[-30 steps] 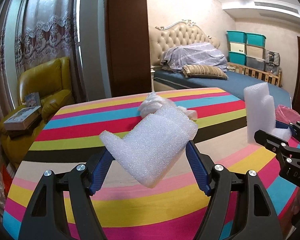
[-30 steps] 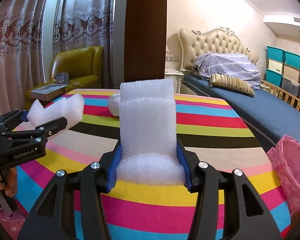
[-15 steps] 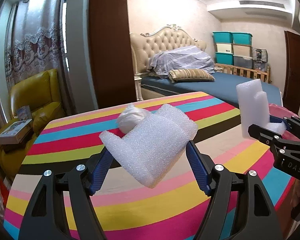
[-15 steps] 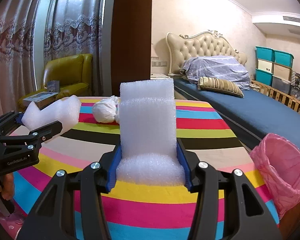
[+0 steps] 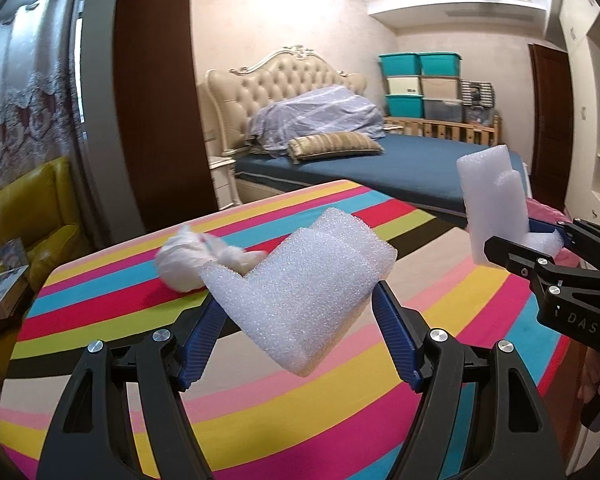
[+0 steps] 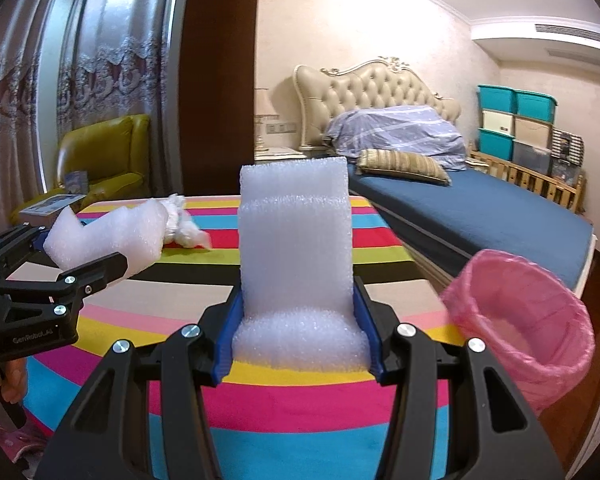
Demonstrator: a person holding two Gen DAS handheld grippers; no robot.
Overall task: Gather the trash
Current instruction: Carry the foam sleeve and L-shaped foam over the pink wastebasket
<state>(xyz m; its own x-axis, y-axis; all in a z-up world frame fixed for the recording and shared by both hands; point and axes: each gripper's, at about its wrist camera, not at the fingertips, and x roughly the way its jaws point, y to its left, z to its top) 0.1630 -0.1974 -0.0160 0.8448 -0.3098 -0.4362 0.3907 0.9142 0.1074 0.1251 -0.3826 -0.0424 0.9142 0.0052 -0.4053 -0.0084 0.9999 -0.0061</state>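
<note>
- The left gripper (image 5: 300,312) is clamped on an L-shaped foam block (image 5: 300,296), its blue pads pressing the piece from both sides; the block sits tilted, one arm pointing up and to the left.
- The right gripper (image 6: 300,328) is clamped on a second foam block (image 6: 296,248), which stands upright between its blue pads with its thicker base low in the grip.
- Both grippers hang above a round table with a striped cloth (image 5: 120,300) in pink, yellow, blue, black and beige bands.
- From the left wrist view, the right gripper and its upright foam show at the right edge, above the table's rim.
- A crumpled white wad (image 5: 188,258), which looks like plastic or paper, lies on the cloth beyond the left gripper's foam, toward the far side of the table.
- A bin lined with a pink bag (image 6: 520,320) stands just beside the table's right edge, its mouth open and tipped toward the camera.
- Beyond the table are a bed with a blue sheet (image 6: 480,208), a yellow armchair (image 6: 100,156) and stacked storage boxes (image 6: 516,128).
</note>
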